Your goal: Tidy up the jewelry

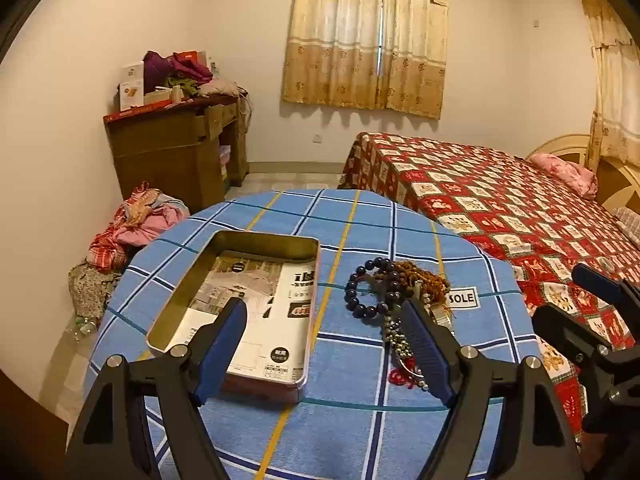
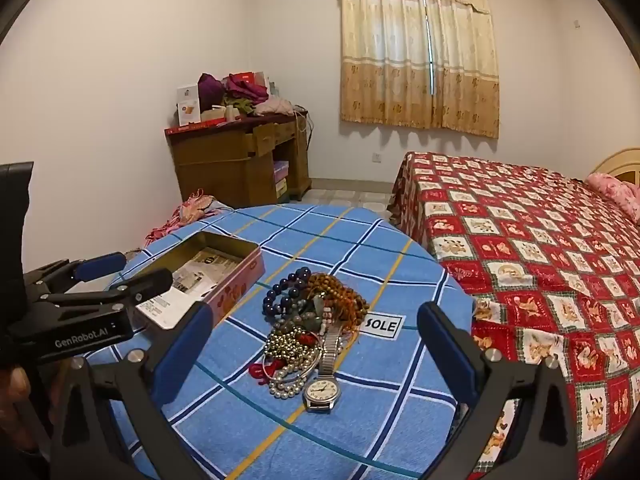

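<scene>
From my left wrist view, my gripper's right finger (image 1: 426,344) covers the near part of the jewelry pile (image 1: 396,300), so the watch (image 2: 322,391) seen from the right wrist is hidden here. Print on the paper (image 1: 256,308) lining the tin (image 1: 236,312) is too small to read. My right view cuts the hand (image 2: 16,392) at the left edge, and the bed (image 2: 540,264) runs off the right side

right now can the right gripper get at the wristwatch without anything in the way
Probably yes. The right gripper is open with nothing between its jaws, and the wristwatch lies face up at the near edge of the jewelry pile, its dial exposed. Only its strap runs back among the beads, which may drag along.
</scene>
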A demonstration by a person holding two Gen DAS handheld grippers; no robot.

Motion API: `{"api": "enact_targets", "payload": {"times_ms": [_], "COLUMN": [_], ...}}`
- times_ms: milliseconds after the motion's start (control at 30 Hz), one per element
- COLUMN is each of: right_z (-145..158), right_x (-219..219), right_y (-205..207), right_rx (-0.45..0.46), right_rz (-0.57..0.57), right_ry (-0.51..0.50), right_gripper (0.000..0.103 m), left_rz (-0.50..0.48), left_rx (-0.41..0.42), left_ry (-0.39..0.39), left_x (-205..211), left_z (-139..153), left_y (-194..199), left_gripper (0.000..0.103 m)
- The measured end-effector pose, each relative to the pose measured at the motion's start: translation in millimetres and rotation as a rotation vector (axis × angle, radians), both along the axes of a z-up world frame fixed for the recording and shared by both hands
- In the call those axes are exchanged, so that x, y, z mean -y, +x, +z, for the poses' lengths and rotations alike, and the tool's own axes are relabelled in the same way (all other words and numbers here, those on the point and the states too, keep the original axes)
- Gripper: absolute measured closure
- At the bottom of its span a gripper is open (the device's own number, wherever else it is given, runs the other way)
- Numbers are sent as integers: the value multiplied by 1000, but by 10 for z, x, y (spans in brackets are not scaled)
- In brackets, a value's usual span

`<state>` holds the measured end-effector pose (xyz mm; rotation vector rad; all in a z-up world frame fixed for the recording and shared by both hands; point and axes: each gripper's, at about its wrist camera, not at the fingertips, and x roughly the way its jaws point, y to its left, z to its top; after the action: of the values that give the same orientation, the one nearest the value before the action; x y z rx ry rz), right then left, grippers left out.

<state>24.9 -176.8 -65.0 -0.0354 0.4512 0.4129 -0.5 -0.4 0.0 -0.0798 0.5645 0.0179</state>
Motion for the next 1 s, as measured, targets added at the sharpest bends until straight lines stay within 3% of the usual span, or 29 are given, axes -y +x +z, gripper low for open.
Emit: {"api": "enact_targets", "payload": {"times_ms": [433, 1000], "right_z": [-9, -49], "right_x": [-3, -30], "right_y": [-3, -2], "right_rx": [-6, -10], "right_rz": [3, 2], "right_ry": [-2, -1], "right_gripper": [0, 0], "left_rz": [-9, -18], "left_rx": [-7, -14], "left_ry": [12, -4], "left_x": [145, 28], "left_z": [39, -28], "left_y": [-67, 0], "left_gripper": [24, 24]}}
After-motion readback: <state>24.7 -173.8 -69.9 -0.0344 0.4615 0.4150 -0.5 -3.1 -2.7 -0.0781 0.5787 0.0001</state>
